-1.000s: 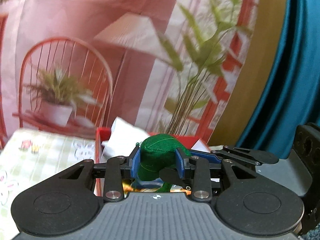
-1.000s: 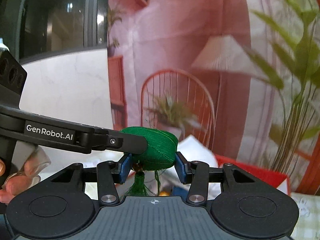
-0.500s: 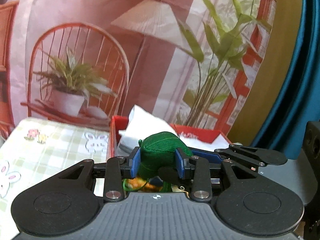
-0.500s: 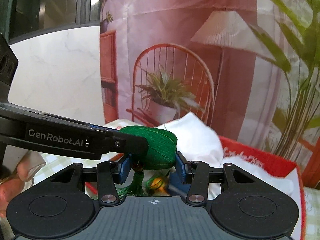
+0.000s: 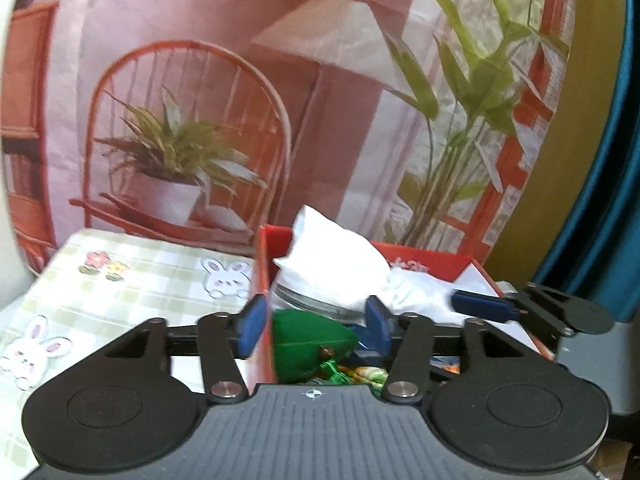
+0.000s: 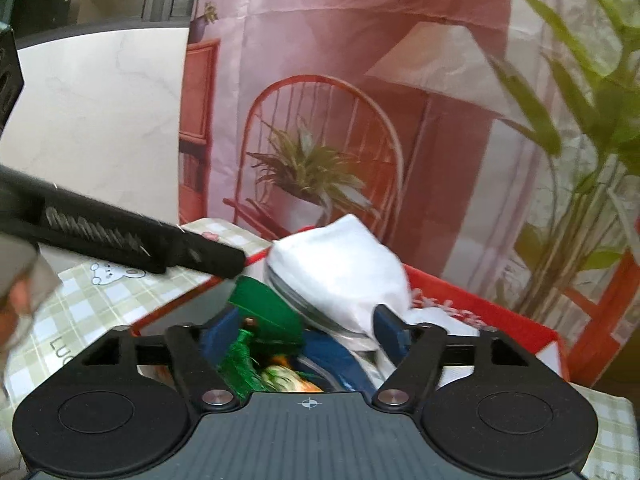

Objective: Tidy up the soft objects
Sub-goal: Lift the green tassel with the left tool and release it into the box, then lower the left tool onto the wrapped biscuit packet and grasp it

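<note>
- The left gripper (image 5: 312, 330) is seen with its blue fingers (image 5: 251, 327) spread wide, and nothing is clamped between them.
- The green plush piece (image 5: 310, 346) is seen lying low between the left fingers, apart from both pads, just inside the near wall of the red box (image 5: 262, 280).
- A green tassel (image 5: 332, 368) is seen hanging from the plush piece, over orange and green items deeper in the box.
- The right gripper (image 6: 306, 330) is likewise shown spread wide, with nothing held; the green plush piece (image 6: 266, 310) lies near its left finger, though contact cannot be told.
- The right gripper's blue finger (image 5: 484, 306) is seen in the left wrist view, reaching over the right side of the box.
- A white cloth bundle (image 6: 340, 272) is seen heaped in the box behind the plush piece.
- The box is set on a desk covered with a green checked cloth (image 5: 132, 280) printed with rabbits.
- A printed backdrop (image 5: 192, 112) of a chair and plants is hung behind the desk.
</note>
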Tool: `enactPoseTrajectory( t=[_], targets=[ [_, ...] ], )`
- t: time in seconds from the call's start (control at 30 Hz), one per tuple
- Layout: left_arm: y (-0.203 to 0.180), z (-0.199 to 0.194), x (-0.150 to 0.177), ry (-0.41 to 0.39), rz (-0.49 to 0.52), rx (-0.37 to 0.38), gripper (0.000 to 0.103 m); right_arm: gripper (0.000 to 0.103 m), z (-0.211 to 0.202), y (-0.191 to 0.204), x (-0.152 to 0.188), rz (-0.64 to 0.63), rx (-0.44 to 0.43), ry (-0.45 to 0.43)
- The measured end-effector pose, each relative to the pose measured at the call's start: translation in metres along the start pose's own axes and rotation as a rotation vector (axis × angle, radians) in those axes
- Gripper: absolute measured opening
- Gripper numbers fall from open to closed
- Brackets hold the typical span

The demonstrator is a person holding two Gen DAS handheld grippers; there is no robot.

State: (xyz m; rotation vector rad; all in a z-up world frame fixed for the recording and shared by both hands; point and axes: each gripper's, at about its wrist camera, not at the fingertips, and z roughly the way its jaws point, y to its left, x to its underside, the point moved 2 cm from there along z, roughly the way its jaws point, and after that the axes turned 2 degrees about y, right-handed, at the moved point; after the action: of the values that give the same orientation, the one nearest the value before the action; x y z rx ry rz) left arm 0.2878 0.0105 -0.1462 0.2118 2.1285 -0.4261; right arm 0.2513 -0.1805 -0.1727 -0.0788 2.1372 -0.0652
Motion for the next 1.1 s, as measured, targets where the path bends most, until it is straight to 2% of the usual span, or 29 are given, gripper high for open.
enactPoseTrajectory(
  t=[0.07,0.13,0.2,0.33,0.5,0.63,0.73,0.87,1.1],
  targets=[
    [-0.003,-0.008,0.000,-0.012,0.021,-0.025,0.075,0.089,-0.010,-0.004,0.004,0.003,0.006,-0.007],
    [-0.007,-0.014,0.001,-0.017,0.045,-0.050,0.095,0.102,-0.021,-0.009,0.010,0.011,-0.005,-0.017],
    [-0.014,-0.020,0.006,-0.018,0.068,-0.079,0.103,0.102,-0.033,-0.014,0.016,0.013,-0.008,-0.031],
    [-0.027,-0.030,0.016,-0.017,0.087,-0.116,0.103,0.103,-0.056,-0.026,0.023,0.046,-0.002,-0.044],
    [-0.041,-0.038,0.033,0.002,0.081,-0.105,0.103,0.103,-0.091,-0.041,0.045,0.082,0.017,-0.053],
    [-0.062,-0.041,0.048,-0.004,0.150,-0.104,0.103,0.103,-0.113,-0.056,0.074,0.107,0.033,-0.026],
    [-0.074,-0.041,0.059,0.011,0.178,-0.076,0.103,0.103,-0.123,-0.069,0.102,0.128,0.036,0.029],
    [-0.086,-0.035,0.074,0.049,0.153,-0.010,0.103,0.102,-0.127,-0.081,0.137,0.145,0.076,0.105],
    [-0.108,-0.012,0.098,0.155,0.143,0.068,0.103,0.096,-0.129,-0.092,0.191,0.226,0.044,0.195]
  ],
)
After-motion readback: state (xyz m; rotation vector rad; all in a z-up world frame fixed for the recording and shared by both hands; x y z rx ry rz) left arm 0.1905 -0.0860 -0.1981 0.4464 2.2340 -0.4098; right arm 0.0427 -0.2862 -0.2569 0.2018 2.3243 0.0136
